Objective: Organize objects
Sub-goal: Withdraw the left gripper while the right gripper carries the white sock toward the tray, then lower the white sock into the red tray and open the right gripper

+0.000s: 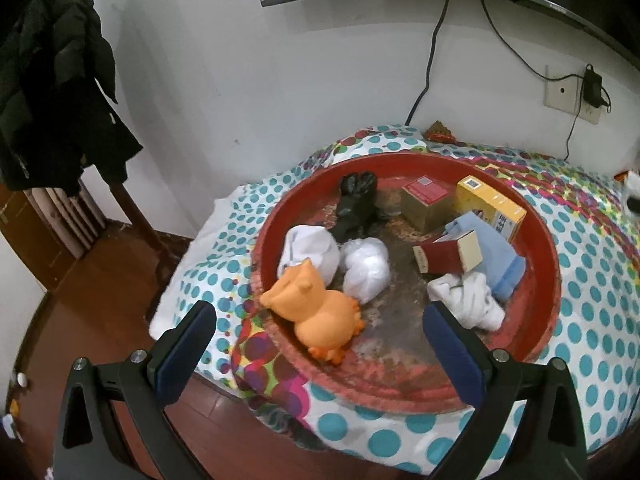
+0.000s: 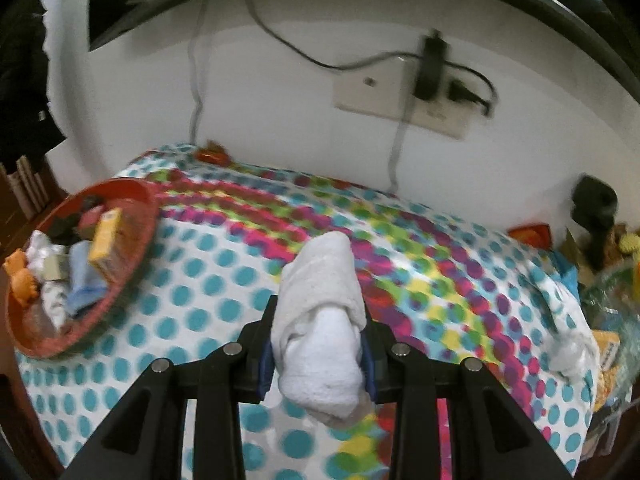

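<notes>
Right wrist view: the right gripper [image 2: 318, 354] clamps a rolled white towel [image 2: 320, 320] above the dotted bedspread [image 2: 200, 280], its long axis pointing toward 12 o'clock. The red basin [image 2: 132, 276] sits at 9 o'clock. The left gripper [image 1: 320, 344] hangs wide open, empty. The soft roll could slip or unroll.

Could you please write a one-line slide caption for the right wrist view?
Right gripper clamps a rolled white towel above the polka-dot cloth, with the red tray at left.
</notes>
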The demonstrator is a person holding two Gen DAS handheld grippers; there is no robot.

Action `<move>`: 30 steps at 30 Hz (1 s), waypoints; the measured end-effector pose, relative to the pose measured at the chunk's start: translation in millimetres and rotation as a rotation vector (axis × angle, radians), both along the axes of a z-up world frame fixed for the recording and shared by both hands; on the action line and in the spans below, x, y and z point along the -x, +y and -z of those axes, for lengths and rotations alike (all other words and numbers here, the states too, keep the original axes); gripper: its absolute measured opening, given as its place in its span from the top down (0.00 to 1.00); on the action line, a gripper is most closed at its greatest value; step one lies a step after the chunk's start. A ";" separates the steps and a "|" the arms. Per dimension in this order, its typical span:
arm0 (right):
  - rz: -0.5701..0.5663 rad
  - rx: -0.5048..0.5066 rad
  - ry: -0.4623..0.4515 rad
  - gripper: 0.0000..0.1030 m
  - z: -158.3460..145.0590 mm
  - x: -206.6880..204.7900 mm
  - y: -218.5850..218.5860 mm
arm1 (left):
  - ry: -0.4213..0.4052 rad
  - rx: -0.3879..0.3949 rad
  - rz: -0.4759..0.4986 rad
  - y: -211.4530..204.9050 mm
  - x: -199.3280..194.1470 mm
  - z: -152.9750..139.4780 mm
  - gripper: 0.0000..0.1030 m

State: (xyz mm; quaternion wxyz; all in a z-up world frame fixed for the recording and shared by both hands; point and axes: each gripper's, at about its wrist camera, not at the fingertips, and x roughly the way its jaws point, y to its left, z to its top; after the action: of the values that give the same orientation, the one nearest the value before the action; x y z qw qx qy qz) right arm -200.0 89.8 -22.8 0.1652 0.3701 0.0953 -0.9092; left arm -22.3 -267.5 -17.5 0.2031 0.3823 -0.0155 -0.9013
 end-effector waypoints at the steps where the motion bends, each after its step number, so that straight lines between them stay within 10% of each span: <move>1: -0.018 -0.001 0.006 0.67 -3.4 -2.2 -10.4 | 0.003 0.003 0.000 -1.0 -2.7 -0.4 0.00; 30: -0.328 0.048 -0.130 0.65 9.4 -27.8 -265.3 | -0.012 -0.034 -0.048 -16.6 -26.3 -6.0 0.00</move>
State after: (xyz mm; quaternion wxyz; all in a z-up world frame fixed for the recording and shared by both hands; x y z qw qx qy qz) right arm -172.2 -175.5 -32.2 0.3258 0.4038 0.1219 -0.8461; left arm 4.0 -284.1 -11.5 0.2180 0.3913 0.0079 -0.8940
